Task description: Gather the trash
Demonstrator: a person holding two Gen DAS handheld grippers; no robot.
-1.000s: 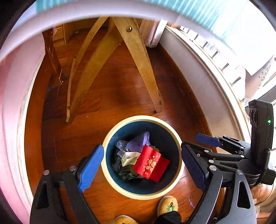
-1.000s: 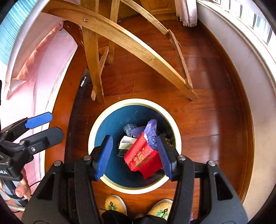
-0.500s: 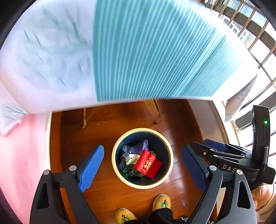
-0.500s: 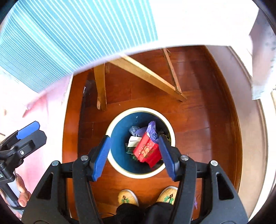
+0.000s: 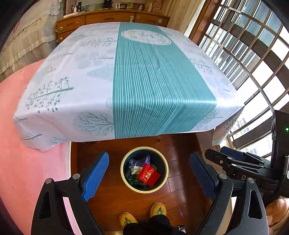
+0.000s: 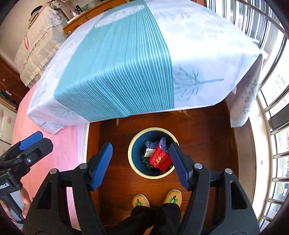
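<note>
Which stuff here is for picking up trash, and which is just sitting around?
For the job:
bin
red packet
purple wrapper
left tongs
right tongs, opening, nothing between them

Just there:
tablecloth
dresser
slippers
pink bedspread

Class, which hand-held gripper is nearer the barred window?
Right. The right hand-held gripper, jaws opening and empty, is on the window side of the waste bin; the left hand-held gripper is on the other side, by the pink bedspread.
</note>
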